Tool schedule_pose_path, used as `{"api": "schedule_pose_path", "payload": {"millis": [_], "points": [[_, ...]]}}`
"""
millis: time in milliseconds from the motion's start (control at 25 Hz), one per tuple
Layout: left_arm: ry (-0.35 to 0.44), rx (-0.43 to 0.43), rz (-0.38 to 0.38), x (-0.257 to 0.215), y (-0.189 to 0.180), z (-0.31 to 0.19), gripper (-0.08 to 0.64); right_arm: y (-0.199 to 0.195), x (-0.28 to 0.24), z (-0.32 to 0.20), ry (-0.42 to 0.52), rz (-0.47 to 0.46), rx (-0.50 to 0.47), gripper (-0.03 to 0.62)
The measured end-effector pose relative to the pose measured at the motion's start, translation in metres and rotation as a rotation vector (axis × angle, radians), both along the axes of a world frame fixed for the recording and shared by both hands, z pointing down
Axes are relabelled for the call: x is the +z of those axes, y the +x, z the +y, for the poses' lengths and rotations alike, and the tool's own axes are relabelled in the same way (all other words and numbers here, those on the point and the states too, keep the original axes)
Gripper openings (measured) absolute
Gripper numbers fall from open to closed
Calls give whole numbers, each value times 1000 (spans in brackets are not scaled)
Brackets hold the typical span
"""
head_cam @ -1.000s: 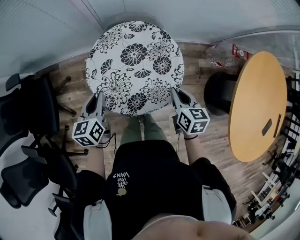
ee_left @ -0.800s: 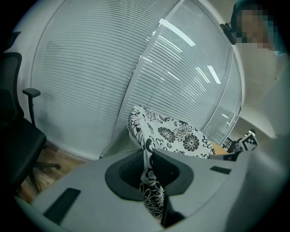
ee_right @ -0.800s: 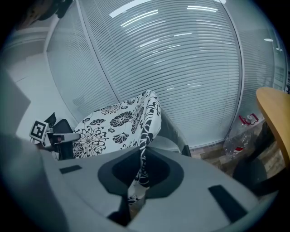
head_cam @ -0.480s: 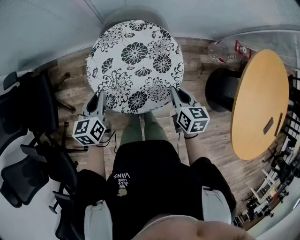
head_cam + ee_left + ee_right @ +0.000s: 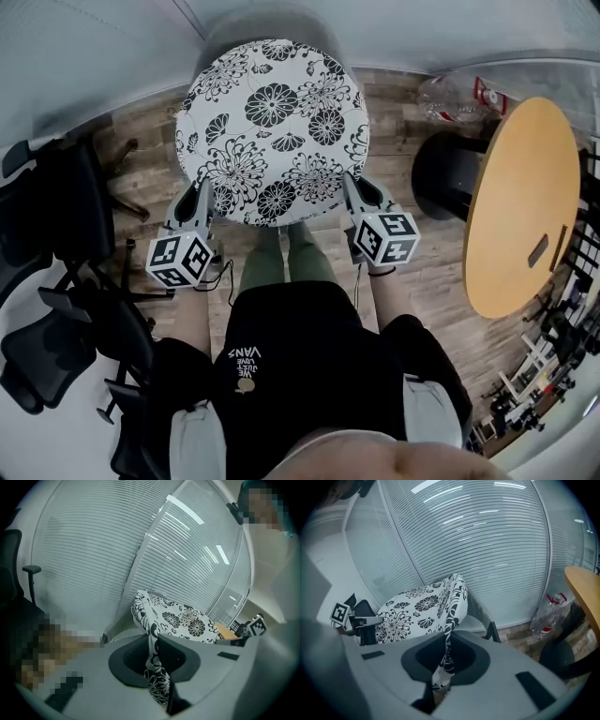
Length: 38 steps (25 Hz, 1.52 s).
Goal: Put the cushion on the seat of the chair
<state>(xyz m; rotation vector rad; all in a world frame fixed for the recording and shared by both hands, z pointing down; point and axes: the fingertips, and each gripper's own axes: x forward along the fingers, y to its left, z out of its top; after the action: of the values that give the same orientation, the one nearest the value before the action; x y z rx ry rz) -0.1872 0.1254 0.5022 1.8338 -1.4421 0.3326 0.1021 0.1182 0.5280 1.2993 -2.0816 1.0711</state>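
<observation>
Underfoot, the wood-plank floor (image 5: 427,281) runs up to a glass wall (image 5: 478,541) fitted with horizontal blinds, and the person in the black shirt (image 5: 300,356) stands facing that wall. At the person's right is a round wooden table (image 5: 516,206), with a dark round object (image 5: 445,173) on the floor just beside its edge. At the left, black office chairs (image 5: 56,234) are grouped together. The cushion (image 5: 272,131), round and white with a black flower print, is held out in front of the person between the two claws, its printed face upward and its far edge toward the glass. A grey chair (image 5: 478,605) shows only as a strip of frame and a dark leg behind and under the cushion; whether the cushion touches the seat cannot be told. The left claw (image 5: 202,192) is closed on the cushion's near-left edge, with a fold of printed fabric pinched between its jaws. The right claw (image 5: 349,187) is likewise clamped on the near-right edge, jaws nearly together on the fabric. Each claw's marker cube, left (image 5: 178,260) and right (image 5: 386,238), sits near the person's wrists. A clear plastic bottle (image 5: 450,98) with a red label lies on the floor by the wall, beyond the table.
</observation>
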Motion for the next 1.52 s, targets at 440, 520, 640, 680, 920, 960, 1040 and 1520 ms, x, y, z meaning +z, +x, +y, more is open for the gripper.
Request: {"api": "schedule_pose_path", "payload": {"millis": [440,520,640,680,920,960,1040,1520], "points": [[-24,-2,-4,3,-2,-1,48,4,5,-2,-22,26,13,32],[-26,-3,-5,2,-2,0,48,4,3,-2,-23,31,13,32],[-29,-3,-9,0,-2,-1,48,4,2,-3,-28,36,11,32],[-31,-3,-11,0,-2,-2,48,5,3,-3,-30,36,11,32],[-45,-10,-14,3,-2,0,48,7,5,-5,-37,52,5,32],[-44,-10,-12,3,-2,-1,48,7,5,-5,-37,55,5,32],[-43,-8,-11,2,-2,-2,48,6,4,-6,-37,59,7,32],[-51,-17,-6,4,-2,-1,48,5,5,-5,-42,73,11,32]]}}
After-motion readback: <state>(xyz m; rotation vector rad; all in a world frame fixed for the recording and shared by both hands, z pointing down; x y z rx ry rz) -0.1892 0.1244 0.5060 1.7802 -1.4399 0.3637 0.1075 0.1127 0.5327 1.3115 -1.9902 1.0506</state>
